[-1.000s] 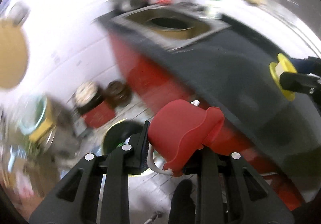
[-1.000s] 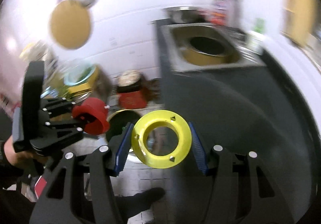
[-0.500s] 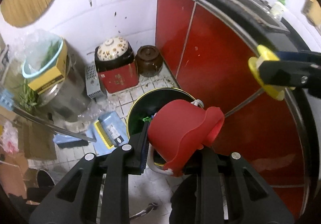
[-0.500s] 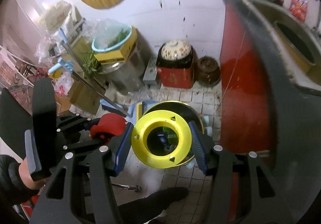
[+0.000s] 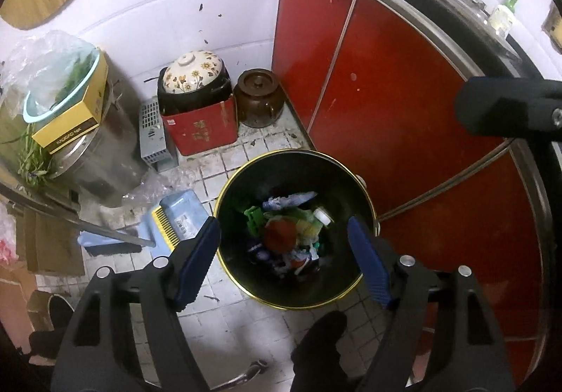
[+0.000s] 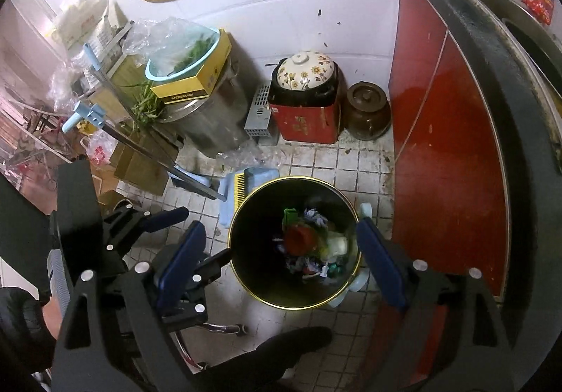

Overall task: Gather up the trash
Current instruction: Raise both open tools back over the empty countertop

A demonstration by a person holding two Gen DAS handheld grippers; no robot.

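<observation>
Both the left hand-held gripper and right hand-held gripper are seen opening, emptied, the red cup now dropped into the bin at 12 o'clock.

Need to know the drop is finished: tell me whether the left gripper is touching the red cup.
Apart. The left wrist view shows the left gripper opening, nothing between its jaws; the red cup lies down in the bin.
</observation>
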